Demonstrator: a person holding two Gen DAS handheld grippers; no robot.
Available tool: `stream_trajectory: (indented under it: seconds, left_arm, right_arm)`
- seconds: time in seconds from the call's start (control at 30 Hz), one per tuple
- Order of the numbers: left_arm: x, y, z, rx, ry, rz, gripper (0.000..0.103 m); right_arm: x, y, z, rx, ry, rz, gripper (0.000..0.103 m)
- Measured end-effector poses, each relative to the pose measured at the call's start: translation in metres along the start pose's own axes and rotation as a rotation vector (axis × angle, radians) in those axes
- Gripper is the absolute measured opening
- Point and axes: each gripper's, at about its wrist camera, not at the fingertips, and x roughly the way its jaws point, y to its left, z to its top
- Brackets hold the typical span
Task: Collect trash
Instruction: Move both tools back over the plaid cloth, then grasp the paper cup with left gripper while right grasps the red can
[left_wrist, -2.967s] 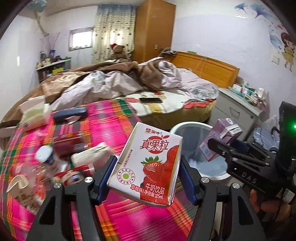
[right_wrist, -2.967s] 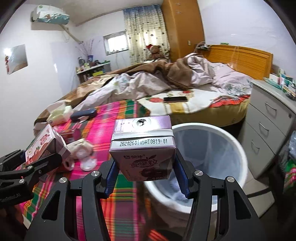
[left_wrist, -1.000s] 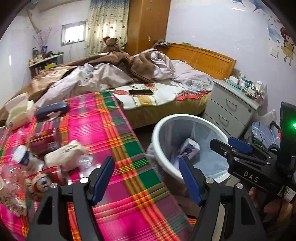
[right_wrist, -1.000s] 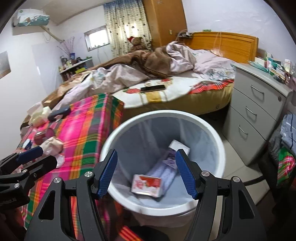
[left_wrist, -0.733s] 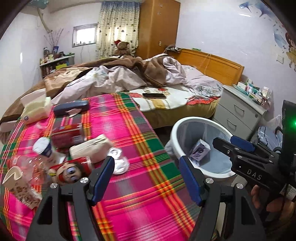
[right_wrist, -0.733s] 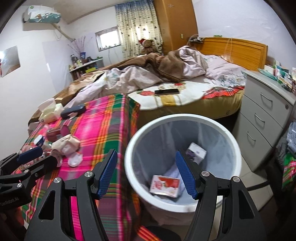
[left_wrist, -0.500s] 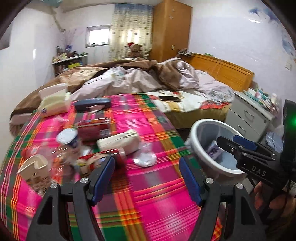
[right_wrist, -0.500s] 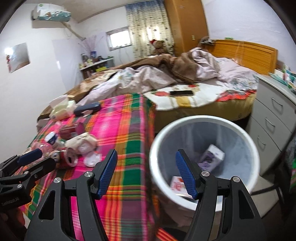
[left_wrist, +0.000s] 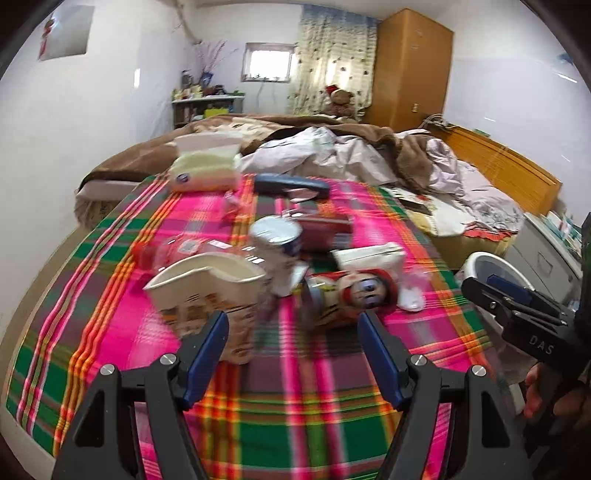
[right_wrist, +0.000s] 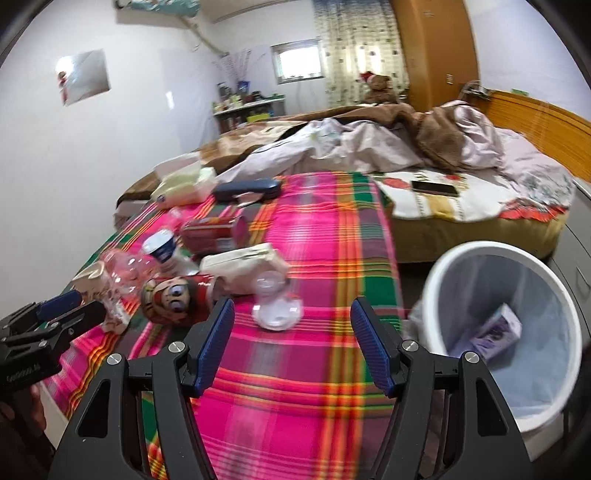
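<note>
Trash lies on the plaid tablecloth (left_wrist: 332, 424): a cream paper carton (left_wrist: 207, 291), a red can with a cartoon face (left_wrist: 354, 291) (right_wrist: 177, 295), a blue-and-white yogurt cup (left_wrist: 277, 240) (right_wrist: 162, 247), a white box (right_wrist: 243, 266), a clear bottle (right_wrist: 125, 266) and a clear plastic lid (right_wrist: 277, 310). My left gripper (left_wrist: 291, 328) hangs open and empty just short of the carton and can. My right gripper (right_wrist: 291, 314) is open and empty over the cloth near the lid. The white bin (right_wrist: 443, 266) stands to the right with a purple carton (right_wrist: 495, 332) inside.
A red box (right_wrist: 212, 230), a dark blue case (right_wrist: 247, 190) and a tissue pack (right_wrist: 181, 188) sit at the table's far side. Behind is an unmade bed (right_wrist: 369, 147) with a phone (right_wrist: 434, 188) on it. Grey drawers (left_wrist: 546, 254) stand beyond the bin.
Both grippers let go of their cartons, which lie in the bin. Since a second ago both have swung left from over the bin to over the table's trash.
</note>
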Motion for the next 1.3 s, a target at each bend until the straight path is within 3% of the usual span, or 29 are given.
stream_trajectory:
  seconds: [0.3, 0.43, 0.67, 0.9, 1.2, 1.3]
  left_arm:
    - [0.018, 0.041, -0.007, -0.060, 0.048, 0.080, 0.076]
    - [0.028, 0.050, -0.008, -0.066, 0.062, 0.076, 0.077]
    - [0.051, 0.055, -0.007, -0.050, 0.119, 0.067, 0.078]
    - [0.058, 0.060, -0.003, -0.051, 0.124, 0.060, 0.078]
    - [0.063, 0.075, -0.003, -0.081, 0.156, 0.060, 0.078]
    - [0.063, 0.079, -0.004, -0.101, 0.162, 0.043, 0.078]
  right_arm:
    - [0.019, 0.030, 0.010, -0.083, 0.027, 0.075, 0.067]
    - [0.026, 0.042, 0.017, -0.150, 0.018, 0.131, 0.067]
    - [0.043, 0.062, 0.022, -0.288, 0.076, 0.213, 0.067]
    - [0.053, 0.074, 0.021, -0.384, 0.138, 0.283, 0.067]
    - [0.043, 0.088, 0.005, -0.529, 0.213, 0.315, 0.069]
    - [0.050, 0.096, 0.005, -0.549, 0.213, 0.273, 0.069]
